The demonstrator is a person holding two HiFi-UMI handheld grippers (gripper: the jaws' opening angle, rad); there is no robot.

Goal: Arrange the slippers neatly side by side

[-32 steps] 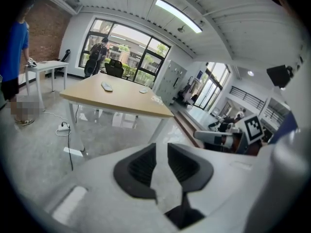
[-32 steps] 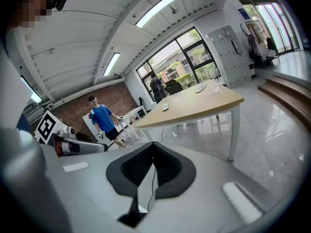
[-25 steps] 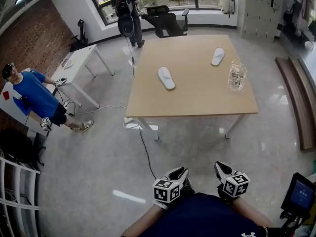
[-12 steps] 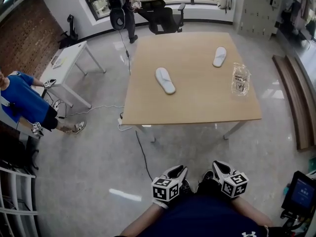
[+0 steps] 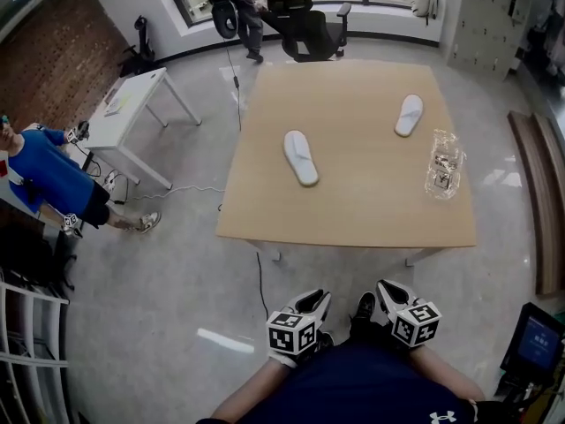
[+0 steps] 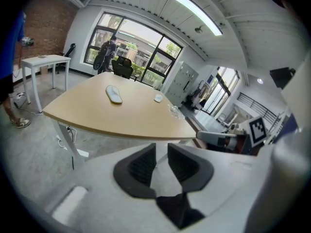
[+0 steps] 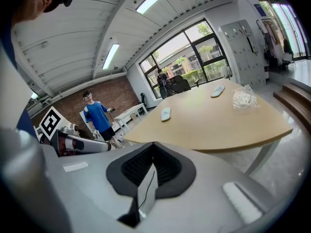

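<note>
Two white slippers lie flat and well apart on the light wooden table. The nearer slipper sits left of the table's middle, closer to the left edge than the right. It runs roughly near edge to far edge, with its far end leaning left. The farther slipper lies toward the far right corner, its far end leaning slightly right.

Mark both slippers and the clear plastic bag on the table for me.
nearer slipper (image 5: 300, 157), head view, on the middle of its length.
farther slipper (image 5: 409, 115), head view, on the middle of its length.
clear plastic bag (image 5: 443, 174), head view, on its crumpled centre.
</note>
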